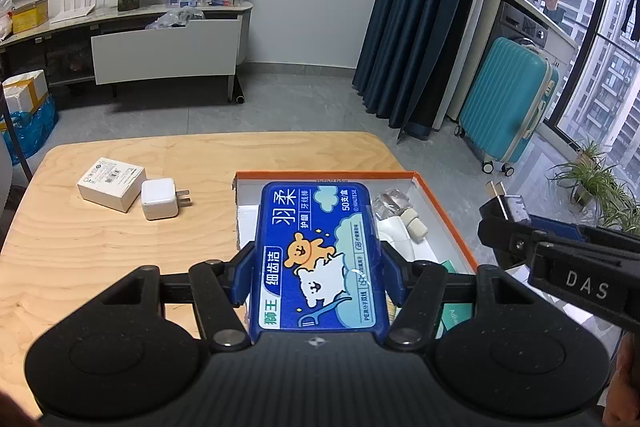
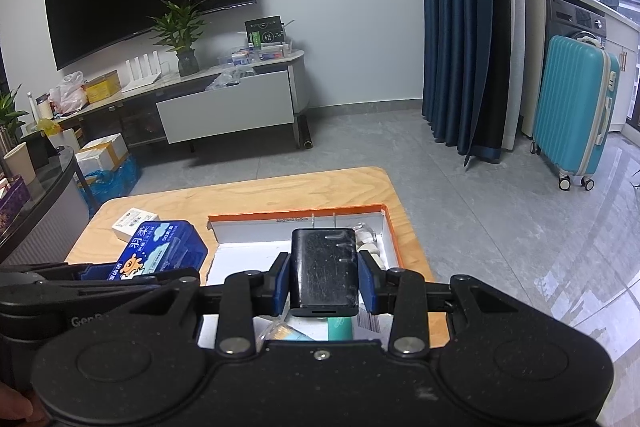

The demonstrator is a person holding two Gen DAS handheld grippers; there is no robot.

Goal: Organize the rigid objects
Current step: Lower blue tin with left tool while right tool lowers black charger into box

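above the orange-rimmed white cardboard tray (image 1: 446,211), the left gripper (image 1: 316,267) clamps a blue rectangular floss-pick box (image 1: 320,255) and the right gripper (image 2: 324,281) clamps a black plug adapter (image 2: 324,267). only the left view shows the white charger (image 1: 159,203) on the wooden table (image 1: 120,267).

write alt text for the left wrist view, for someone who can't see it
The left gripper holds a blue rectangular floss-pick case in its jaws above an orange-rimmed open cardboard box on a light wooden table. A white wall charger and small white carton lie to the left.
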